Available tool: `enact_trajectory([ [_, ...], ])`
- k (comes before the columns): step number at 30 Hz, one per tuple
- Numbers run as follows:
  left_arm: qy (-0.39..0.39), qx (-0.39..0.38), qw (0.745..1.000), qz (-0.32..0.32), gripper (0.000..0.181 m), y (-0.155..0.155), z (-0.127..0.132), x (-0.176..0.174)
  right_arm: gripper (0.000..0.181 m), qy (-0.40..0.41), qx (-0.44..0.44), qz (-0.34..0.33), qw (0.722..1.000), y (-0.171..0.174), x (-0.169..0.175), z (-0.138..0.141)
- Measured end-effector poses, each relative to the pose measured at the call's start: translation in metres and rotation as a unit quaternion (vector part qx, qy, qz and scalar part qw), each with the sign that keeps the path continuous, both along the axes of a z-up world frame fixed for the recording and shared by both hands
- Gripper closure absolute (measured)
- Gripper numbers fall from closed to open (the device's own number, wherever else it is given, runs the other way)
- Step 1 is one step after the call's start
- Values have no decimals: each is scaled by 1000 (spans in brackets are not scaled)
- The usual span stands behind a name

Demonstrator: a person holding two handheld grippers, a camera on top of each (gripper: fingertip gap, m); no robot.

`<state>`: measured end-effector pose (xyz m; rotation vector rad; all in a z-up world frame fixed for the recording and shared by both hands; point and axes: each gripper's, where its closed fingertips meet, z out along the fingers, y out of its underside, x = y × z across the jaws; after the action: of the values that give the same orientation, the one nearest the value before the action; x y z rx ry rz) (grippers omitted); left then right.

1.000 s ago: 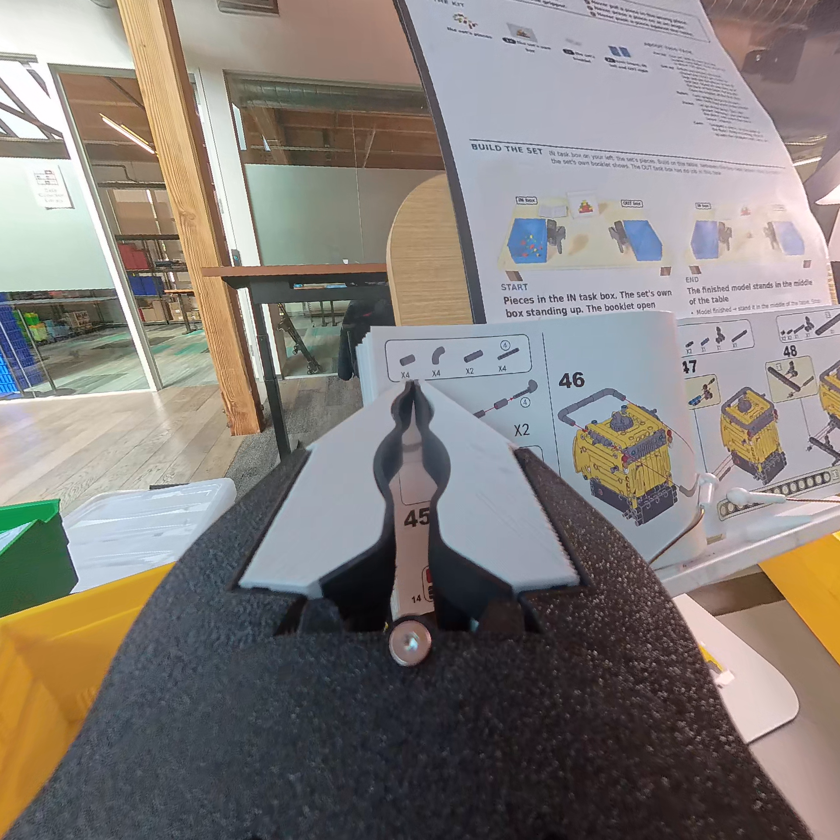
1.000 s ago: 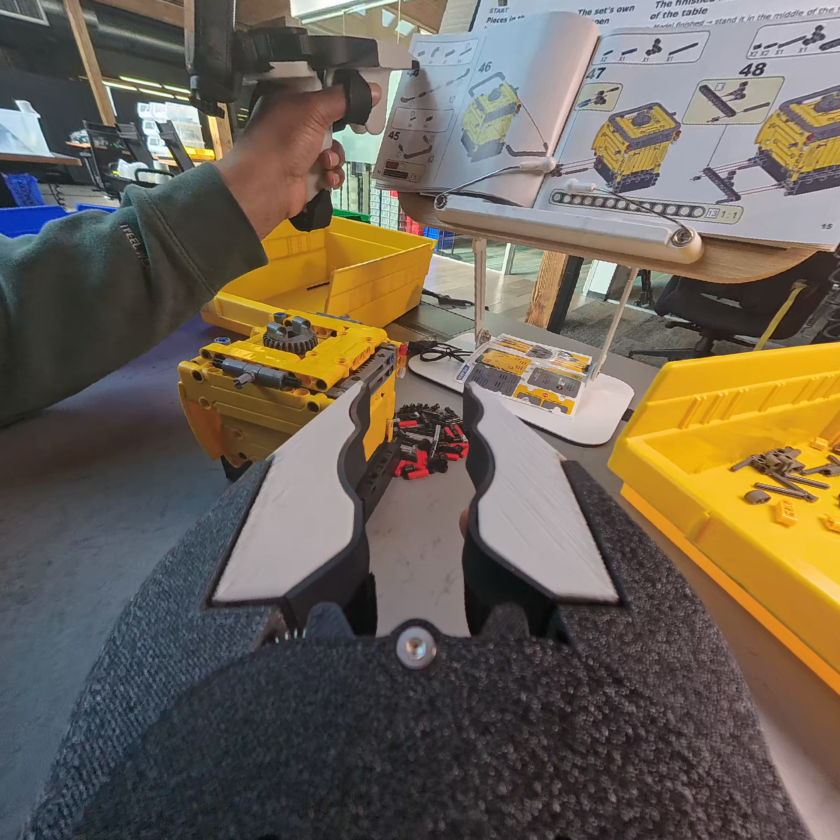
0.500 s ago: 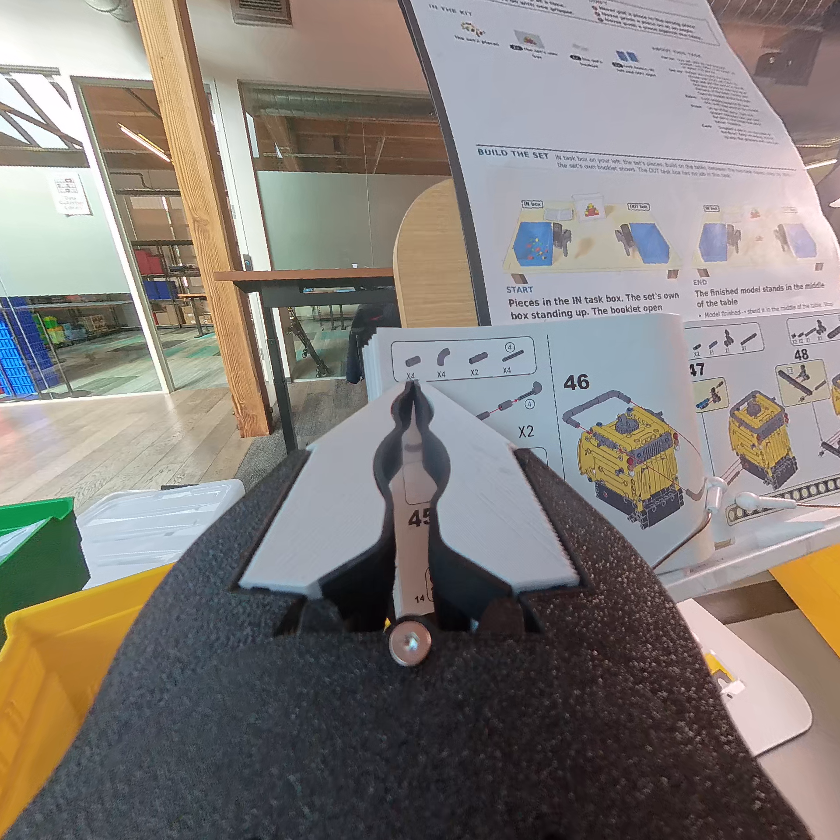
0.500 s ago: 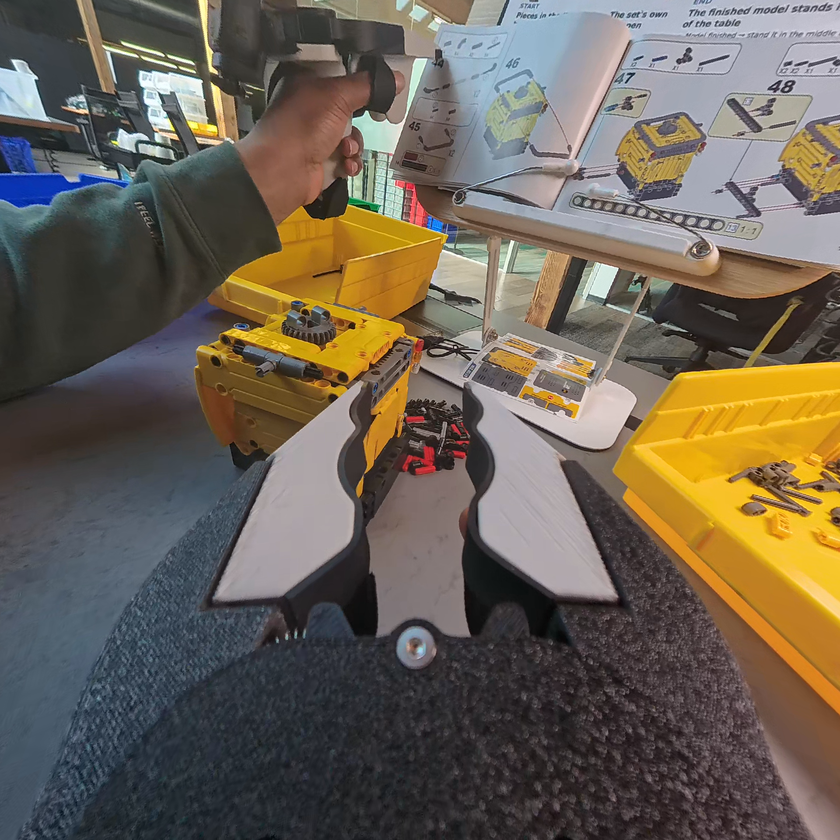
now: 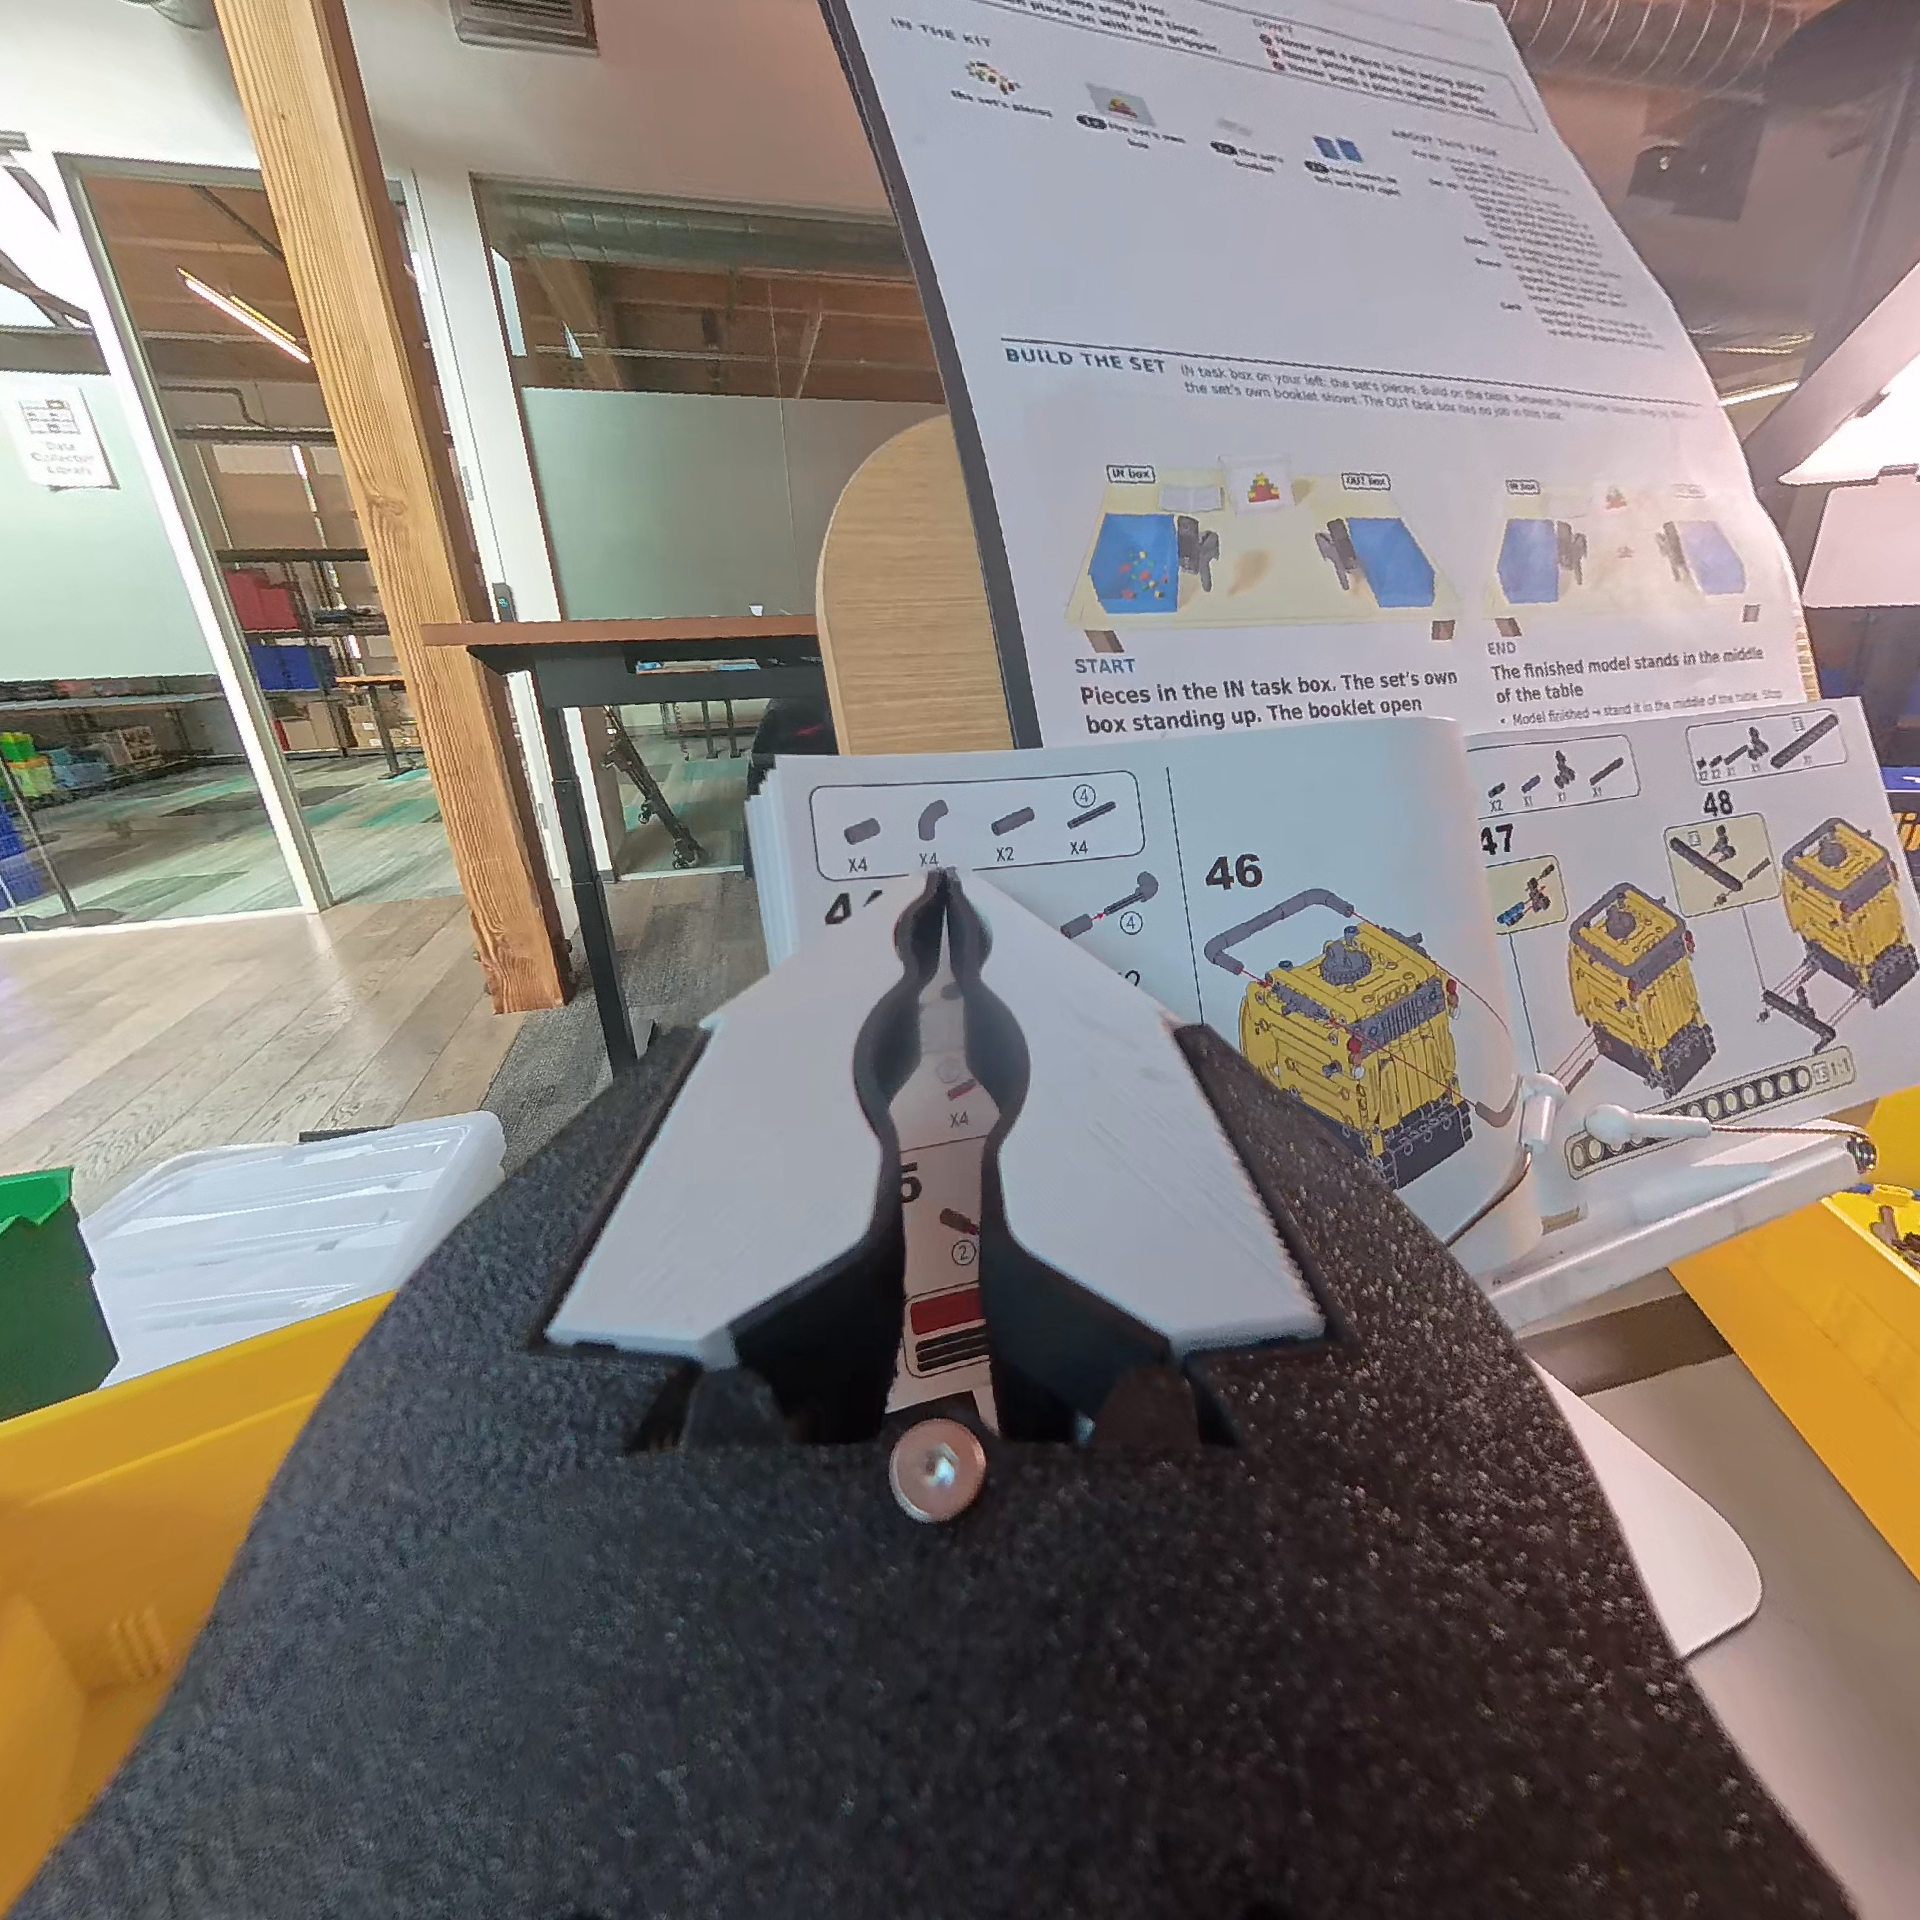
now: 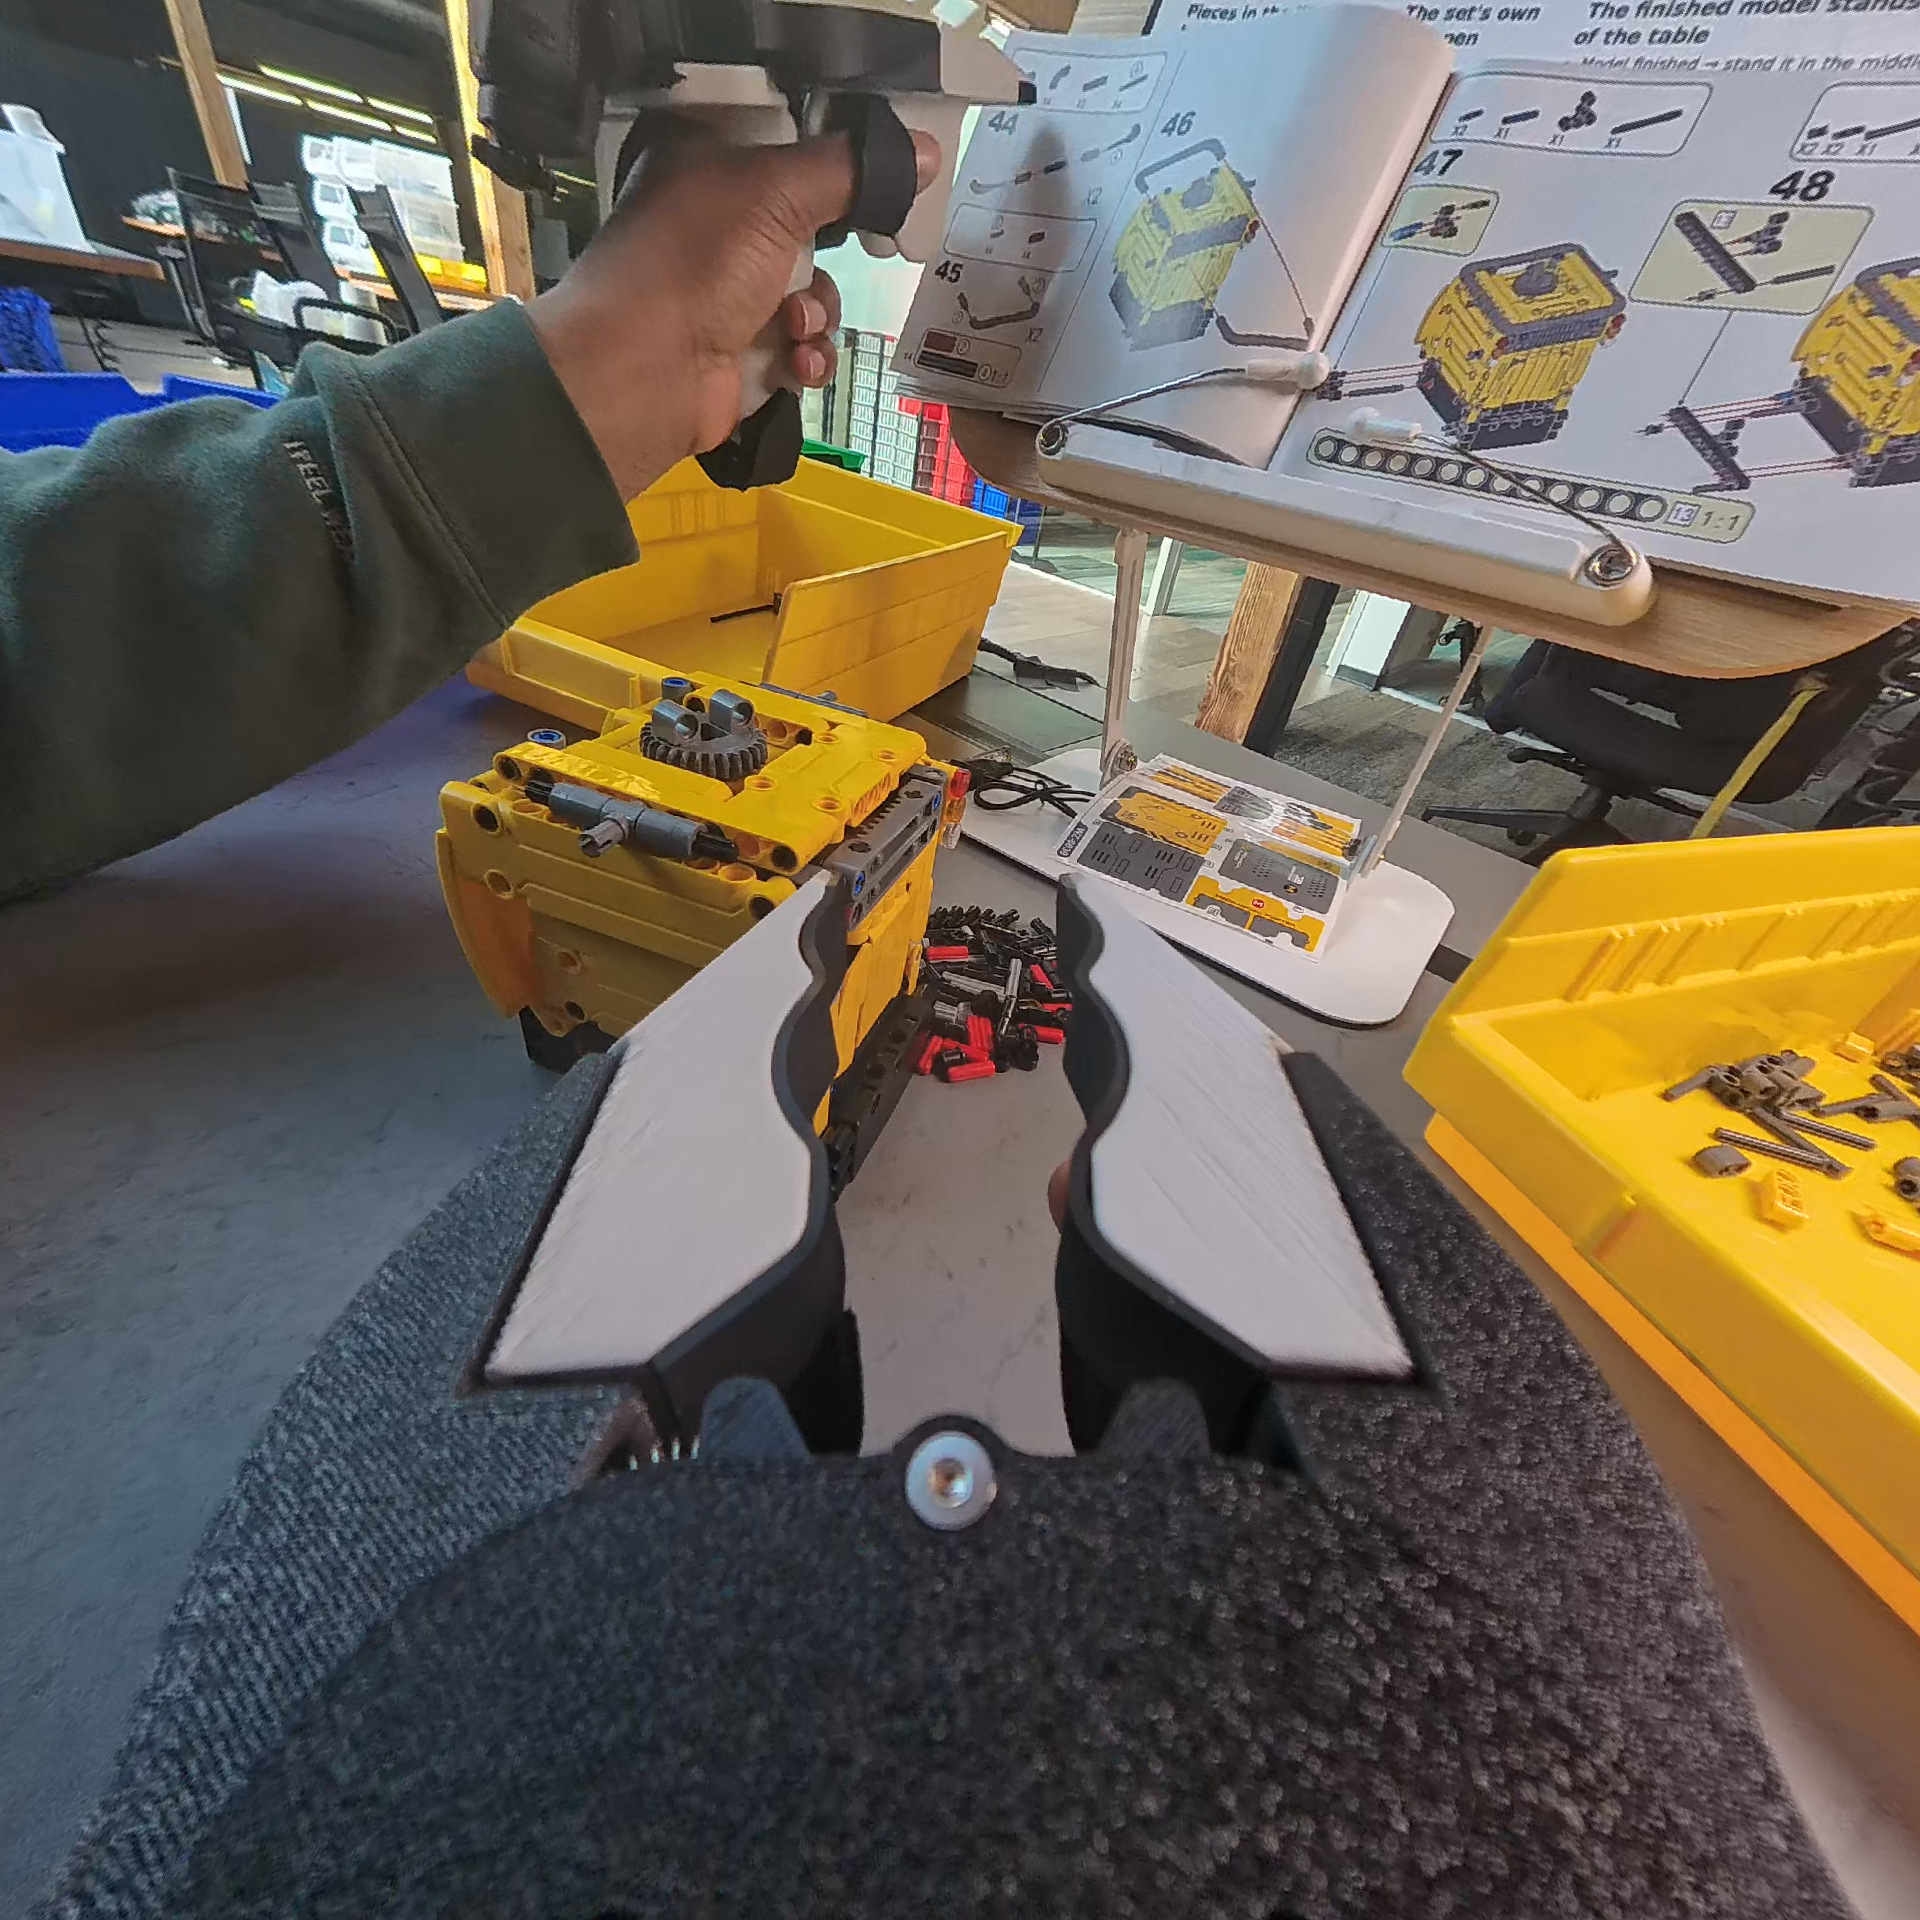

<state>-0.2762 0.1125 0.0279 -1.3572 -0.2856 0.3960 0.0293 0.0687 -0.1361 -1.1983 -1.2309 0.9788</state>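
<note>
By booklet (image 5: pixel 1091 914): left hand-held gripper (image 5: pixel 943 883) closed, maybe touching page; right (image 6: pixel 940 904) open, empty.

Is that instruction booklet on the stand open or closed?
Open. The booklet lies spread across the white stand, two wire clips pinning its facing pages flat.

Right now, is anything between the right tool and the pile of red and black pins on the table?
Nothing visible. Bare table runs from the open right tool to the pin pile. The yellow model stands just left of that line, its corner close beside the tool's left finger.
</note>
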Motion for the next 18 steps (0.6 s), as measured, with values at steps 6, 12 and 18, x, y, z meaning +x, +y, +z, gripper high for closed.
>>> enact_trajectory([
  [6,10,-4,1000,4,181,0,0,3,141,-1,0,0,1000,0,0,0],
  [12,30,39,998,-31,181,-13,34,39,141,-3,-1,-3,1000,1,-1,-1],
  [18,68,75,988,-115,162,-34,75,120,141,-3,11,-8,1000,2,1,0],
])
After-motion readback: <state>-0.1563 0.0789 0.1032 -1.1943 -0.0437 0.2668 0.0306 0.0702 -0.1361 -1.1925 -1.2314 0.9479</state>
